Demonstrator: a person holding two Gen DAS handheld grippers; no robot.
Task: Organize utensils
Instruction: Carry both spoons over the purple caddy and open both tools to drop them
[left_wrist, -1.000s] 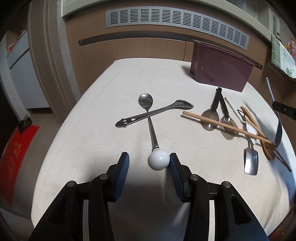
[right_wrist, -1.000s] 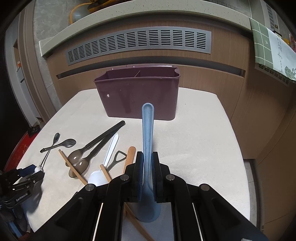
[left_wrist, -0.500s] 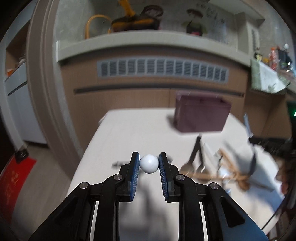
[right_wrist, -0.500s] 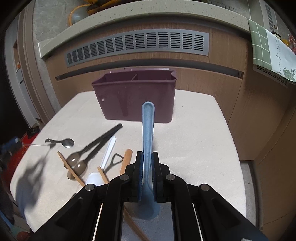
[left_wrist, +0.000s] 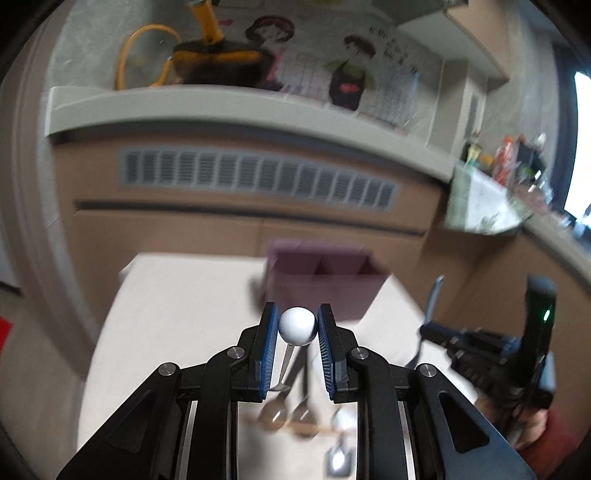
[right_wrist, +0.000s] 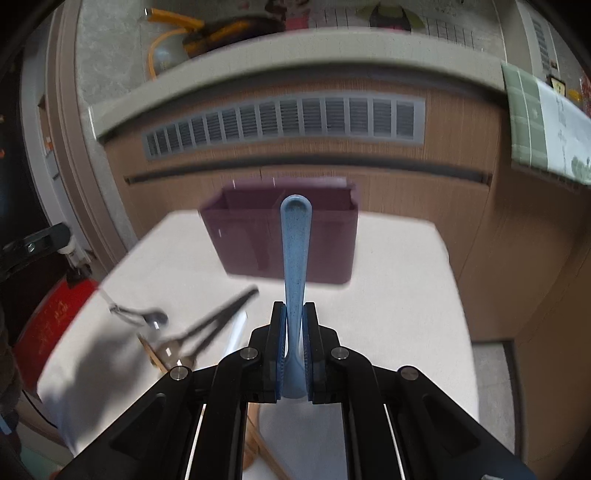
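Note:
My left gripper (left_wrist: 297, 321) is shut on the white ball (left_wrist: 297, 330) at the end of a metal spoon. Its thin shaft (left_wrist: 288, 363) hangs down between the fingers, clear of the table. A blue plastic utensil (right_wrist: 295, 251) stands up from my right gripper (right_wrist: 294, 314), which is shut on its lower part. The maroon utensil caddy (left_wrist: 325, 291) (right_wrist: 251, 240) stands at the back of the cloth-covered table (right_wrist: 388, 295), beyond both grippers. In the left wrist view the right gripper (left_wrist: 443, 338) shows at the right with the blue utensil (left_wrist: 432, 299). The left gripper (right_wrist: 33, 240) appears at the left edge of the right wrist view.
Blurred on the table lie a metal spoon (right_wrist: 157, 317), two black-handled spoons (right_wrist: 221, 314), a wooden chopstick (right_wrist: 151, 350) and more utensils (left_wrist: 273, 417). A wooden counter front with a vent grille (right_wrist: 284, 118) rises behind the table. A sleeve (left_wrist: 554, 432) shows at the right.
My left gripper closed on the white ball and lifted the spoon off the table, tilting upward. The right gripper rose a little with the blue utensil still in it.

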